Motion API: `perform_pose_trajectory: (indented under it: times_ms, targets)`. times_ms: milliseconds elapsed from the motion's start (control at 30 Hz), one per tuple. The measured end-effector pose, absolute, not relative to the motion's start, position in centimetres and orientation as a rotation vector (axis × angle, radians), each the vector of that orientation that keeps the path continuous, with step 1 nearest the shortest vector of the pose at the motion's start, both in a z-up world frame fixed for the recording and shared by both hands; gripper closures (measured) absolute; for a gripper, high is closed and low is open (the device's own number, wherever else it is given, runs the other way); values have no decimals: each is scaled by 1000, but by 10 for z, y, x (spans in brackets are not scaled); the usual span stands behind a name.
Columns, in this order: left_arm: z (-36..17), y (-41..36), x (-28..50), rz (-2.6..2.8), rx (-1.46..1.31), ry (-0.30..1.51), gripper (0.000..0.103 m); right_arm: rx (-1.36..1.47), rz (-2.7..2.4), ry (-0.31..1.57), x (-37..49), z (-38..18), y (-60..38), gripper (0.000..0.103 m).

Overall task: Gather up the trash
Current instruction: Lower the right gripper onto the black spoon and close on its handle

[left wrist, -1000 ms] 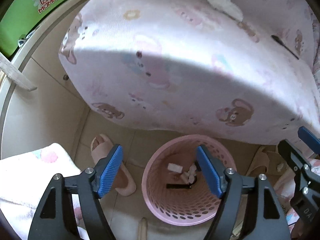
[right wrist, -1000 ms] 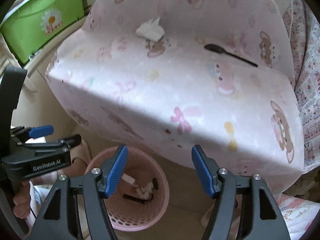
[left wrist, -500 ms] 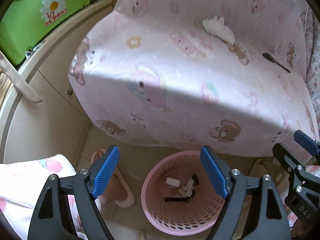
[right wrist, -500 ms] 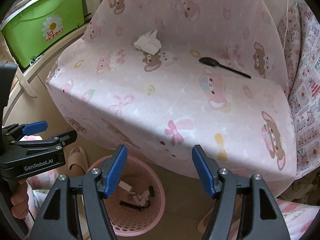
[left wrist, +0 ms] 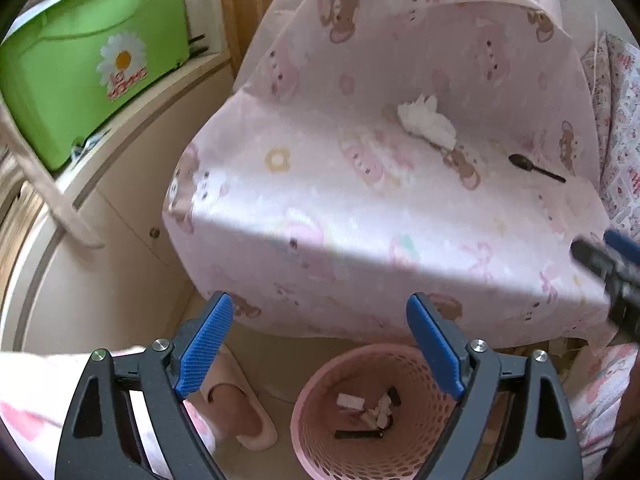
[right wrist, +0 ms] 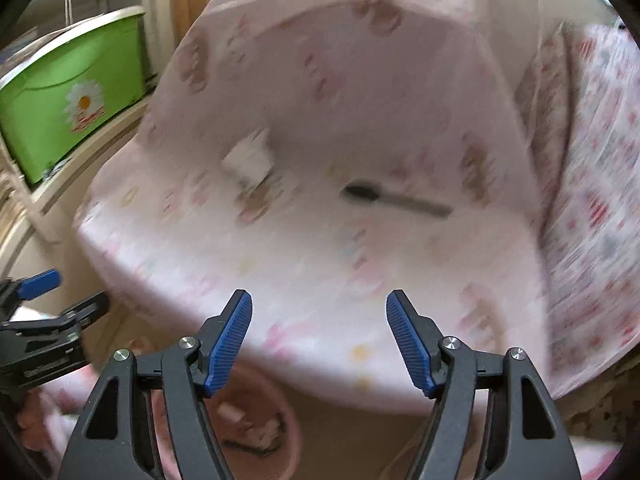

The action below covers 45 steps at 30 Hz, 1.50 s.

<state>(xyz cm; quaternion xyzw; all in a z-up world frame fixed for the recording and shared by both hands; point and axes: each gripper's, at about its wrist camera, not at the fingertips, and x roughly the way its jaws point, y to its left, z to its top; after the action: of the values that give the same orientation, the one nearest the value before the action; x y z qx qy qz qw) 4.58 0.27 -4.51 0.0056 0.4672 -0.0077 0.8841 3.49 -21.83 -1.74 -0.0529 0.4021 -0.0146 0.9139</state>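
A crumpled white tissue (left wrist: 428, 125) and a black plastic spoon (left wrist: 536, 168) lie on a seat covered in pink bear-print cloth (left wrist: 360, 184). Both show blurred in the right wrist view, the tissue (right wrist: 250, 160) and the spoon (right wrist: 396, 199). A pink perforated trash basket (left wrist: 320, 440) stands on the floor below the seat's front edge, holding several scraps. My left gripper (left wrist: 320, 344) is open and empty above the basket. My right gripper (right wrist: 319, 338) is open and empty over the seat's front edge.
A green storage box (left wrist: 80, 76) with a daisy label sits on a cream cabinet (left wrist: 100, 272) at the left. A pink slipper (left wrist: 240, 412) lies on the floor beside the basket. Patterned bedding (right wrist: 592, 200) hangs at the right.
Both grippers have risen and moved forward toward the seat. The basket has dropped lower in both views. The tissue and spoon have come closer to the middle of the views. Both grippers stay open.
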Motion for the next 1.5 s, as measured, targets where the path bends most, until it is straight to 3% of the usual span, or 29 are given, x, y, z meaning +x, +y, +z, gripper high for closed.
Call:
perform_pose_trajectory:
  times_ms: [300,500,667,933,1133,1500]
  targets:
    - [10,8,97,-78,-20,964,12,-46,-32,766,95,40,-288,27]
    - [34,12,127,-67,0,904,10,65,-84,790,139,29,-341,27]
    - [25,21,139,-27,12,861,10,102,-135,883,166,-2,-368,27]
    - [-21,35,147,-5,-67,976,10,186,-126,1032,200,-34,-388,27]
    - [-27,33,151,-8,-106,989,10,281,-60,1067,216,-43,-387,64]
    - [-20,29,152,-21,-127,972,10,317,-17,1103,226,-53,-373,67]
